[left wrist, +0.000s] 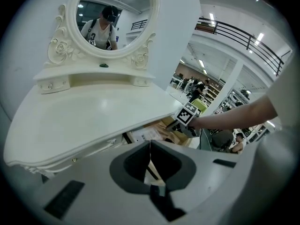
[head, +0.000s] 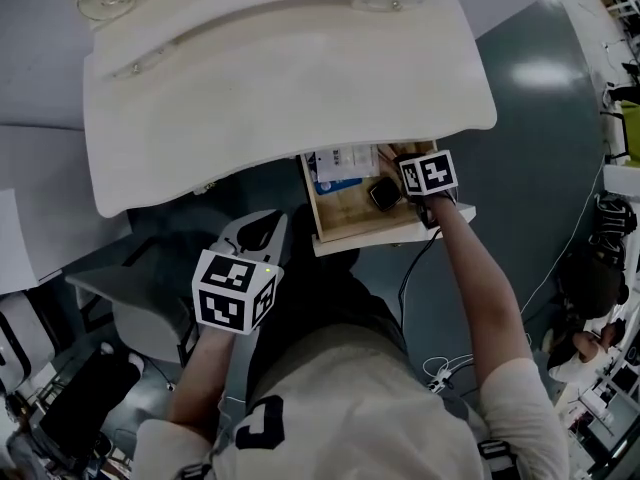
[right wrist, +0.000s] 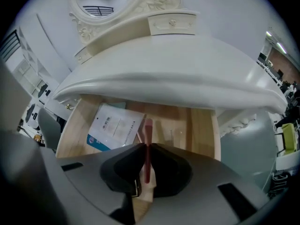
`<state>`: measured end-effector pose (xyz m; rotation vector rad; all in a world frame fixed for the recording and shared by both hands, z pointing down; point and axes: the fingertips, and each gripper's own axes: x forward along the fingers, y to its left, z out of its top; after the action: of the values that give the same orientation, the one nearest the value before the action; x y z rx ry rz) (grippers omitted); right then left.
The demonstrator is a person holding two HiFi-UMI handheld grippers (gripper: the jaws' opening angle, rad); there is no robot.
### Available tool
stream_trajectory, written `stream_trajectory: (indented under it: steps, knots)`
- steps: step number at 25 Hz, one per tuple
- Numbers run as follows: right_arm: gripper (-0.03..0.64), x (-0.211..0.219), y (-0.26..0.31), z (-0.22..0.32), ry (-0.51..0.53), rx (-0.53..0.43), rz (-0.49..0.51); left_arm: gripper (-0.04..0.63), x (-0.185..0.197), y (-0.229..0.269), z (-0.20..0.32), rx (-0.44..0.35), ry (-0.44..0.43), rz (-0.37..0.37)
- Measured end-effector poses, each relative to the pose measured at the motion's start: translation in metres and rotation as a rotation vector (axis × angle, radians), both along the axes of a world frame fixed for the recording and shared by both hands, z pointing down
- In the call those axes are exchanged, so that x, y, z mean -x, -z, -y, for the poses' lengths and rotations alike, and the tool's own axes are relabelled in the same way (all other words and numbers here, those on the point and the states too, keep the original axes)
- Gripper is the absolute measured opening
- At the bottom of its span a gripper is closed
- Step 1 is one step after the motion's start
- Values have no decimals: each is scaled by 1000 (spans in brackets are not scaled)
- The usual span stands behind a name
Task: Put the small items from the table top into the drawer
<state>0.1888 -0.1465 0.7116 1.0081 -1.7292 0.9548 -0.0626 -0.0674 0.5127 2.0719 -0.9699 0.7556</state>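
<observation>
The wooden drawer (head: 362,230) stands pulled out under the white dressing table (head: 280,78). In it lie a white and blue packet (right wrist: 115,125) and a dark square item (head: 384,193). My right gripper (right wrist: 146,161) hangs over the drawer (right wrist: 201,130), pointing steeply down, shut on a thin red stick (right wrist: 147,137) that pokes out past the jaws. In the head view the right gripper (head: 410,184) sits under its marker cube at the drawer's right side. My left gripper (head: 257,231) is held back to the left of the drawer, its jaws closed together on nothing (left wrist: 150,154).
The table top (left wrist: 93,116) overhangs the back of the drawer. An oval mirror (left wrist: 112,18) with small drawers stands at the table's rear. A grey seat (head: 125,288) is low on the left, and a cable (head: 440,368) lies on the floor on the right.
</observation>
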Motion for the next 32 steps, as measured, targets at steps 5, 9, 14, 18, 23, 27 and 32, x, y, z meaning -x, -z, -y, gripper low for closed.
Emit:
stream_trajectory:
  steps: [5,9,14,18,23,27,32]
  knots:
    - [61,-7,-8,1,-41,4,-2,57,1,-3,-7,16,21,2]
    - [61,-9,-8,5,-48,-5,-4,57,2,-2,-9,17,28,7]
    - [61,-11,-9,9,-54,-16,-20,57,6,0,-10,13,53,3]
    - [61,-10,-9,12,-58,-32,-25,57,13,0,-16,14,69,11]
    - [61,-11,-11,15,-79,-29,-14,57,17,0,-20,14,85,14]
    - [63,-7,-10,14,-74,-28,10,57,18,1,-21,11,91,15]
    - [63,-6,2,9,-53,-51,31,57,10,7,-22,-5,84,7]
